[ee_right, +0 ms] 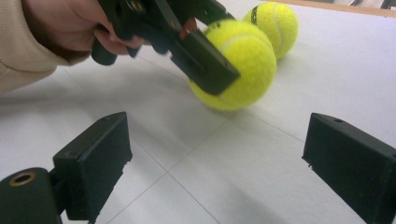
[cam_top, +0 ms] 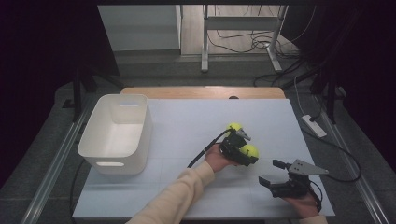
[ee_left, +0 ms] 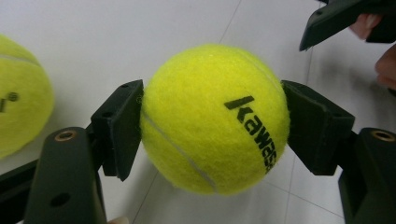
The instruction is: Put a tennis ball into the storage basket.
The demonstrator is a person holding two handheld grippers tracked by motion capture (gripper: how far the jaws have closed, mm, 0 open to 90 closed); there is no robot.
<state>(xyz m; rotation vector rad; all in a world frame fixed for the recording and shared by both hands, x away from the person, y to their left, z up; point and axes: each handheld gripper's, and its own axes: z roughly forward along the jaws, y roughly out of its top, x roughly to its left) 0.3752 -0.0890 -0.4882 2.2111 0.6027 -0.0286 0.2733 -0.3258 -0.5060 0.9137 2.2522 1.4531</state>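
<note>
The person's left forearm, in a cream sleeve (cam_top: 175, 198), reaches forward across the table. Its left gripper (cam_top: 243, 148) has both jaws pressed against a yellow tennis ball (ee_left: 215, 119). The right gripper (cam_top: 273, 173), held low near the table's edge, has its jaws spread wide apart around nothing.

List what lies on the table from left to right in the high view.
White bin → left gripper shut on a tennis ball → right gripper, open. A second ball overlaps the left gripper, so it is left out.

Tennis ball (ee_left: 215, 119) between the left hand-held gripper (ee_left: 212, 123) pads; second ball (ee_left: 21, 95) beside.
</note>
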